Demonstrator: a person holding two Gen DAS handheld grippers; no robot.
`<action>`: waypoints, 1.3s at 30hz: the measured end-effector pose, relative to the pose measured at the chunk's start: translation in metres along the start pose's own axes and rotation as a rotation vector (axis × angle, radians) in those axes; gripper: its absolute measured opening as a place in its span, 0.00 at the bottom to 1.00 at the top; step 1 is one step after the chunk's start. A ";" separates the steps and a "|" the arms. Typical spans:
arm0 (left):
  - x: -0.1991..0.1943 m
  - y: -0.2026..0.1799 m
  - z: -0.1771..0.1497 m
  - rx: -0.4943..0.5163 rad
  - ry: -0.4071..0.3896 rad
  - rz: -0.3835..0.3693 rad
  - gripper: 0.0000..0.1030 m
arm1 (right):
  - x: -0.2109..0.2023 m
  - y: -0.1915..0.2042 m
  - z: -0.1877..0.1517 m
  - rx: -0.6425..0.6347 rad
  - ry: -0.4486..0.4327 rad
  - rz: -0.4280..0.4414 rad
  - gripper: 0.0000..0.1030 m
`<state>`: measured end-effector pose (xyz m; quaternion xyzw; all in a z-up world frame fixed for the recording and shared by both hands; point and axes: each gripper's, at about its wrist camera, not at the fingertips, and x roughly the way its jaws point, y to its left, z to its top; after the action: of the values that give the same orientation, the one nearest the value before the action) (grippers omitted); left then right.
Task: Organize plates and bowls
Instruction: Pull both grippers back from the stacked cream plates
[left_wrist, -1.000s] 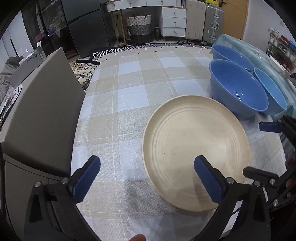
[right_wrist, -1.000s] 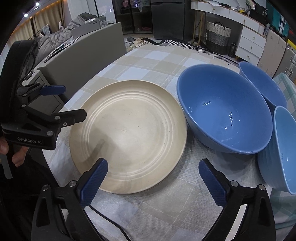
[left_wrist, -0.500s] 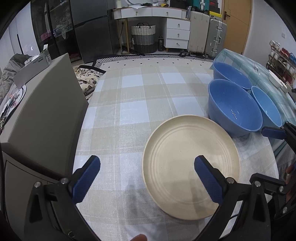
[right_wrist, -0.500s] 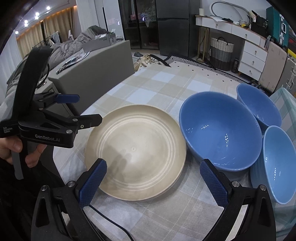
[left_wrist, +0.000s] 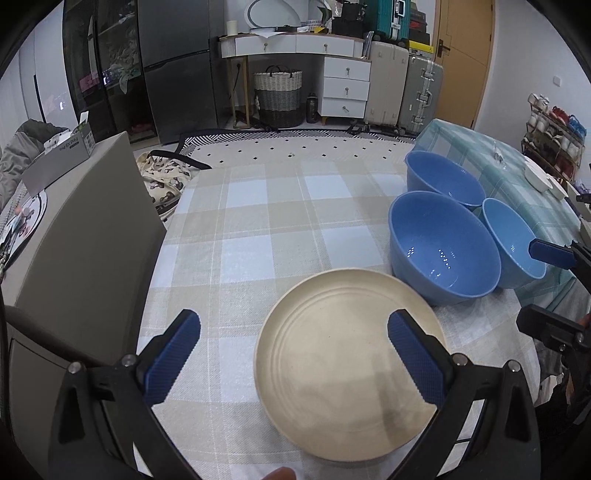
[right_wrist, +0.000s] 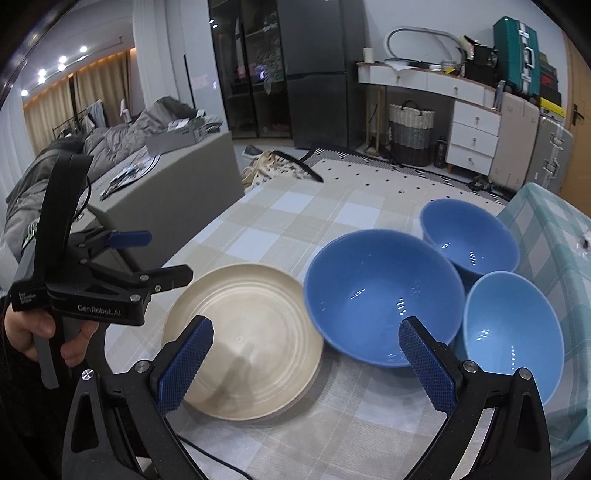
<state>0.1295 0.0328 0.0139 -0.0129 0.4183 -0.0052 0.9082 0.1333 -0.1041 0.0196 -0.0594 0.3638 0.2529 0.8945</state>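
**Plate and bowls on the checked table, both grippers spread and empty**

Plate (left_wrist: 351, 365), cream w/ ringed grooves, is the widest item we see; it lies flat on the table (left_wrist: 258, 236) near the front edge, w/ the big bowl (left_wrist: 443, 251) just beside its far right rim. In the right wrist view the plate (right_wrist: 251, 332) and big bowl (right_wrist: 380, 295) look to be touching or nearly so; we can't tell which. Mid bowl (right_wrist: 472, 236) sits behind the big one, small bowl (right_wrist: 517, 325) to its right, all three blue, upright, clustered close together. Our left gripper (left_wrist: 291, 358) hangs above the table's near edge, jaws wide apart, nothing btwn them; its right pad overlaps the plate in view. Our right gripper (right_wrist: 306, 365) is likewise spread wide, holding nothing, above the plate/big bowl boundary. The left gripper (right_wrist: 122, 266) also shows from the side, off the plate's left.
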 end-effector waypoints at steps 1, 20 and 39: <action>-0.001 -0.002 0.003 0.001 -0.004 -0.005 1.00 | -0.002 -0.003 0.001 0.006 -0.007 -0.007 0.99; -0.010 -0.043 0.061 0.013 -0.081 -0.070 1.00 | -0.045 -0.080 0.040 0.172 -0.107 -0.121 0.99; 0.013 -0.079 0.109 0.051 -0.073 -0.085 1.00 | -0.061 -0.155 0.080 0.305 -0.125 -0.198 0.99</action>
<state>0.2207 -0.0442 0.0772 -0.0077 0.3838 -0.0537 0.9218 0.2230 -0.2402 0.1078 0.0571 0.3342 0.1086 0.9345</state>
